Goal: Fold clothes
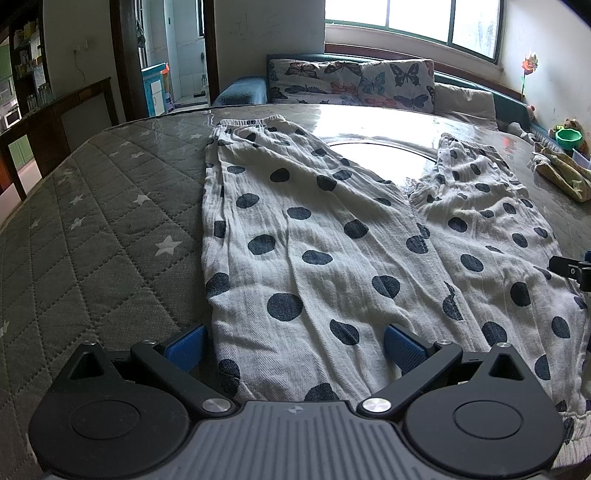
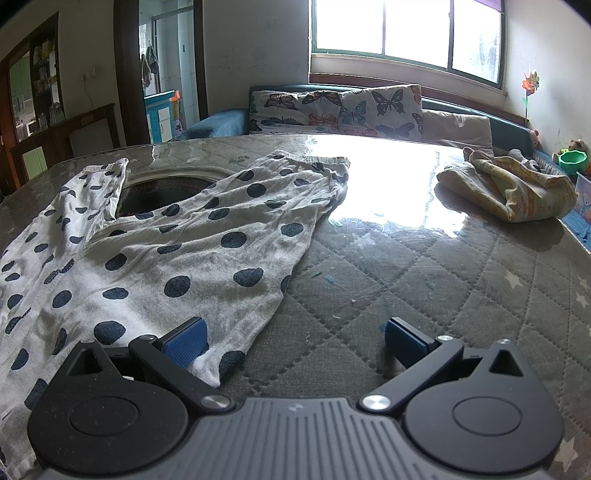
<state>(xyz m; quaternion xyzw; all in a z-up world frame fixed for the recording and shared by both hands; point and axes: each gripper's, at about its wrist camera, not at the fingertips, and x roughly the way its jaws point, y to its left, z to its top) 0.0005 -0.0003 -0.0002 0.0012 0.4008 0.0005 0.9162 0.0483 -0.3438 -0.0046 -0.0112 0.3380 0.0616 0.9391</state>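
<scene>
The crinkled cotton trousers (image 1: pixel 317 236) were white with dark navy polka dots. The quilted table cover (image 1: pixel 96 221) was grey-green with white stars. The rectangular cushion (image 2: pixel 334 110) bore multicoloured butterflies on cream. The crumpled cloth (image 2: pixel 517 192) was yellow. The gripper pads (image 2: pixel 186 341) were blue.

Before me: a grey quilted star-print surface (image 1: pixel 110 206) under glossy film, glare from the wide window (image 2: pixel 406 33) behind. Below the window, a teal sofa (image 2: pixel 509 129) with a butterfly-print cushion (image 2: pixel 336 110). At left, a dark wooden counter (image 1: pixel 55 114), shelves, and a doorway (image 2: pixel 166 74) onto a tiled room. Walls are white.
</scene>
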